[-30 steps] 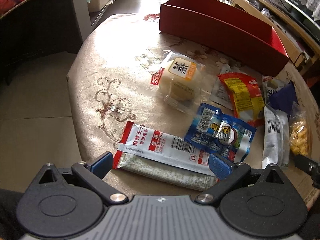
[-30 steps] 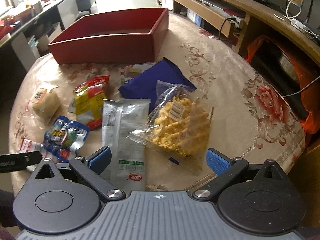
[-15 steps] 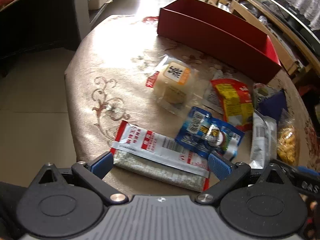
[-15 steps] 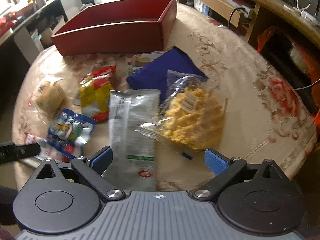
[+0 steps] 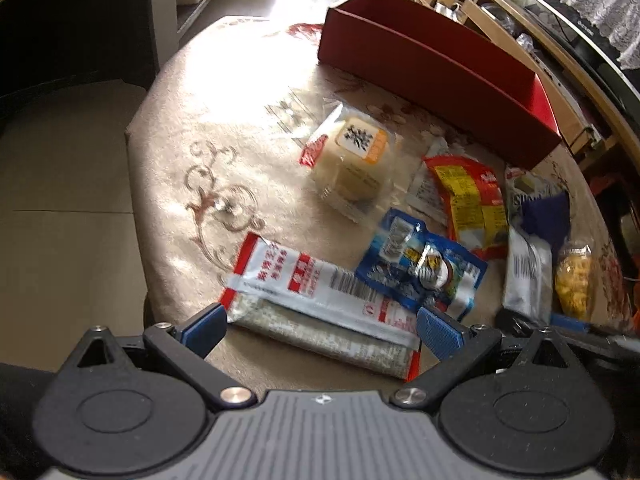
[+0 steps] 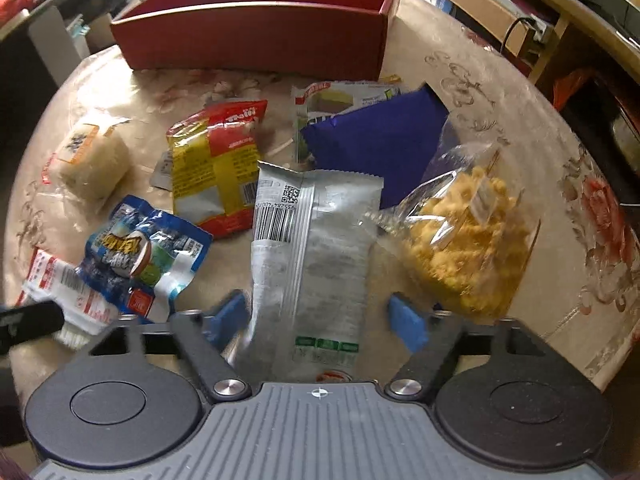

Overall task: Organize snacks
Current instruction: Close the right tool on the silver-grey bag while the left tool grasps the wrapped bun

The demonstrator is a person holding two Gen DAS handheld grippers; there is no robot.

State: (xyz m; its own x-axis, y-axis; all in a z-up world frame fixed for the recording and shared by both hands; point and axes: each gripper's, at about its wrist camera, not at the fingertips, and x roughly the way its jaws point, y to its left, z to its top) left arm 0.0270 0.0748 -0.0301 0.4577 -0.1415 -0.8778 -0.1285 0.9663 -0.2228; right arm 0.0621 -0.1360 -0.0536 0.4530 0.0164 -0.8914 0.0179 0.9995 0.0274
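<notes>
Closing, right gripper (image 6: 318, 322) fingers straddle the near end of the long silver foil snack packet (image 6: 310, 252), not yet pressing. Left gripper (image 5: 320, 326) fingers spread wide, empty, over the red-and-white sachet (image 5: 316, 292) left of it. Red cardboard box (image 6: 256, 36) sits beyond on the counter (image 6: 472, 92).

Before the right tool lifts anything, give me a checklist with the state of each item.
1. Silver packet lies between the right tool's fingers: ok.
2. Right tool clamped on the packet: not ok; its jaws are closing, and a gap shows beside the finger nearer the yellow snack bag.
3. Yellow snack bag outside the jaws: ok, though its edge lies close to that finger.
4. Red box open and free to receive snacks: ok; no snack shows in the visible part.
5. Left tool out of the way: ok; it is open over the long white-and-red packet.
6. Packet free of overlapping neighbours: cannot tell.
</notes>
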